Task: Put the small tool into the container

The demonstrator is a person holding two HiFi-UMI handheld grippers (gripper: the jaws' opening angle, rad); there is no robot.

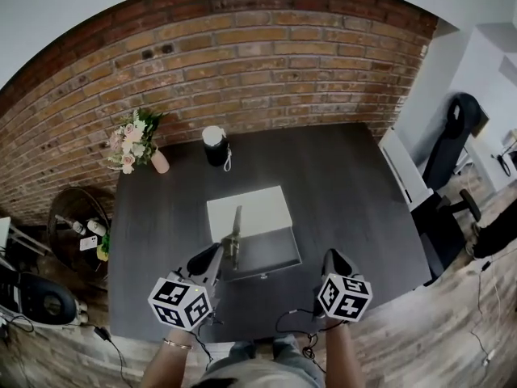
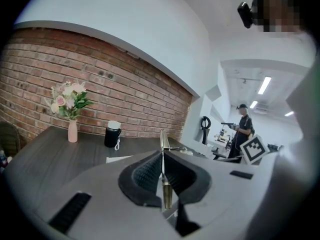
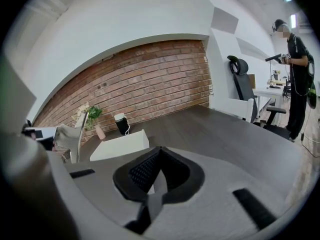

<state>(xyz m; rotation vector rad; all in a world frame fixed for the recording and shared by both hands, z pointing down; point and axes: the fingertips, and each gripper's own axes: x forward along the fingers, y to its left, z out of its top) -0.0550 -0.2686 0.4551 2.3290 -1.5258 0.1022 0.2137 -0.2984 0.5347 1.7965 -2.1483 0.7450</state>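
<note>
A thin metal tool (image 1: pixel 237 229) with a brass-coloured lower part stands upright, and my left gripper (image 1: pixel 229 249) is shut on it. The tool hangs over the near left part of the container (image 1: pixel 275 253), a flat box on the dark table with a white far half and a grey near half. In the left gripper view the tool (image 2: pixel 162 149) rises from between the closed jaws of the left gripper (image 2: pixel 162 176). My right gripper (image 1: pixel 333 259) hovers to the container's right, shut with nothing in it. The right gripper (image 3: pixel 157 176) looks past the white part of the container (image 3: pixel 120 145).
A pink vase of flowers (image 1: pixel 136 144) and a black canister with a white top (image 1: pixel 215 146) stand at the table's far edge by the brick wall. A white bench (image 1: pixel 404 168) and a black office chair (image 1: pixel 452 136) are right of the table. A person (image 3: pixel 295 69) stands far off.
</note>
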